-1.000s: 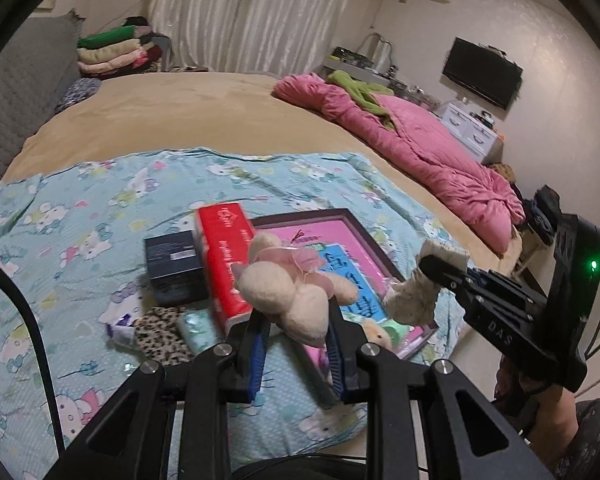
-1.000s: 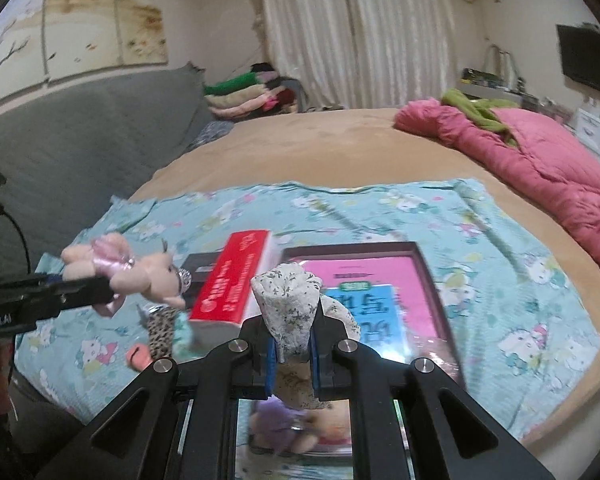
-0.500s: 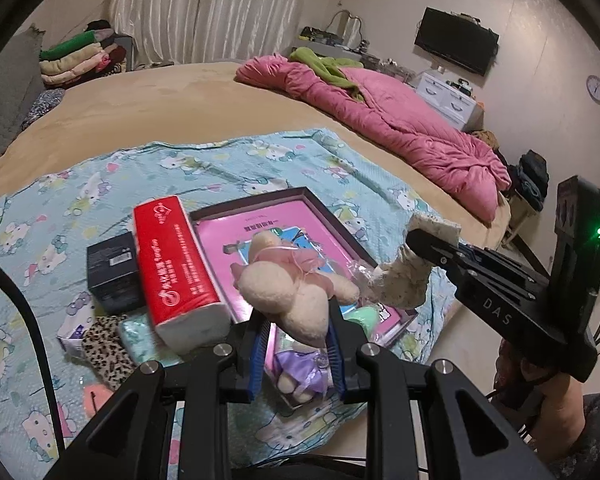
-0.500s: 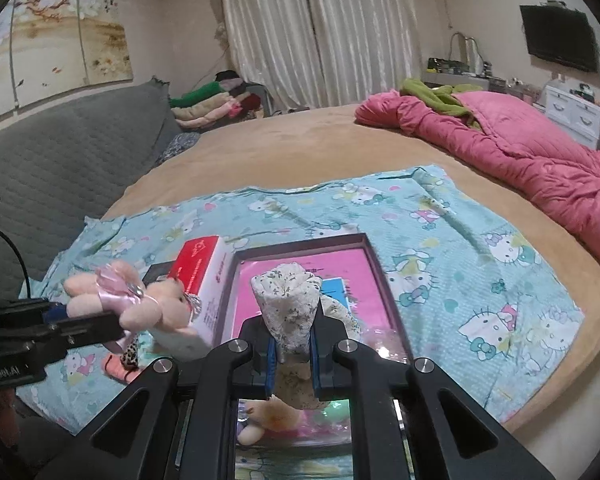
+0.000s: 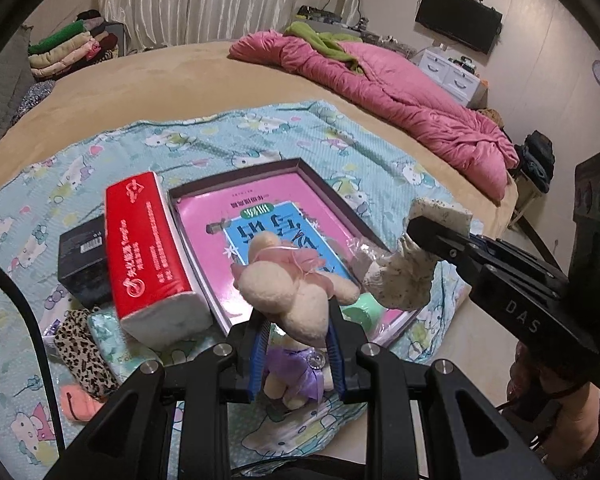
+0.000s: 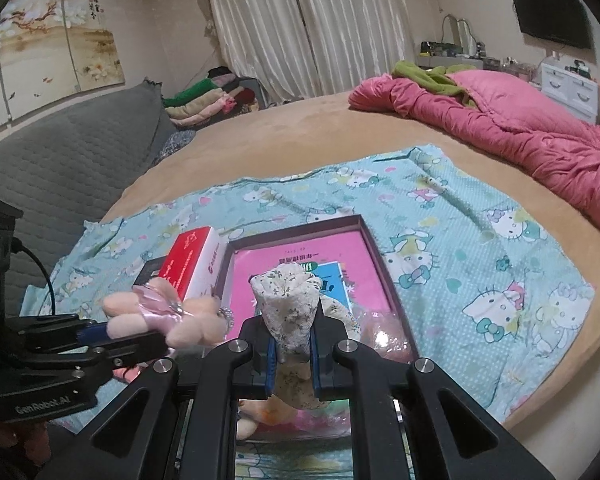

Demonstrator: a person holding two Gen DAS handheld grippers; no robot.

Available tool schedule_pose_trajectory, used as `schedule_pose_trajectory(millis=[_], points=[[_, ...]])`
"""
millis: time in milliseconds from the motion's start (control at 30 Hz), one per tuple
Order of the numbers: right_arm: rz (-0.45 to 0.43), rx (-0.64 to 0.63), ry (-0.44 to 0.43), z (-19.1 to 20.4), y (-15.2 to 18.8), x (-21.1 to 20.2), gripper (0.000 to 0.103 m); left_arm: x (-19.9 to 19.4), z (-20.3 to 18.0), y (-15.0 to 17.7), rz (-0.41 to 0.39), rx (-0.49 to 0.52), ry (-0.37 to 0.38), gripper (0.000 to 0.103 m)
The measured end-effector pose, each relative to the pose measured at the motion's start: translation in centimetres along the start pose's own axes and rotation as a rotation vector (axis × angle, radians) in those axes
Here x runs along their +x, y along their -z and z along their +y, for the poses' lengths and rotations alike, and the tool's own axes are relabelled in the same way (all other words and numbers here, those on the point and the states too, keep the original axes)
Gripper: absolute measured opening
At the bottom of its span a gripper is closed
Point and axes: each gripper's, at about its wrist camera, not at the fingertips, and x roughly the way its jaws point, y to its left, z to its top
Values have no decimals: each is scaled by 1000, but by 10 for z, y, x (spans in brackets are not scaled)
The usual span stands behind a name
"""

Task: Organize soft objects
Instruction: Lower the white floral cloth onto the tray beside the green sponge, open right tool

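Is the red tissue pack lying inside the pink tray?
No, the tissue pack lies on the blanket beside the tray, outside its dark rim.

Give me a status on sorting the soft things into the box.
Done: a purple-dressed doll and a green soft item seem to lie at the shallow box's near end. In hand: left gripper clamps a cream plush; right gripper a floral cloth toy. Left: leopard-print piece, orange item.

Warm, dim indoor light fills both views; fisheye edges curve and darken to black, with slight softness throughout.
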Motion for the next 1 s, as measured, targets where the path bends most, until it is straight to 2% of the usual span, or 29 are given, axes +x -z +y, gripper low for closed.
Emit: schedule_pose_trajectory(millis=[467, 1000], points=[[31, 33, 8, -8, 8, 23, 12, 37, 1, 6, 65, 6, -2, 27], [15, 218, -35, -24, 9, 59, 14, 58, 5, 8, 95, 3, -6, 27]])
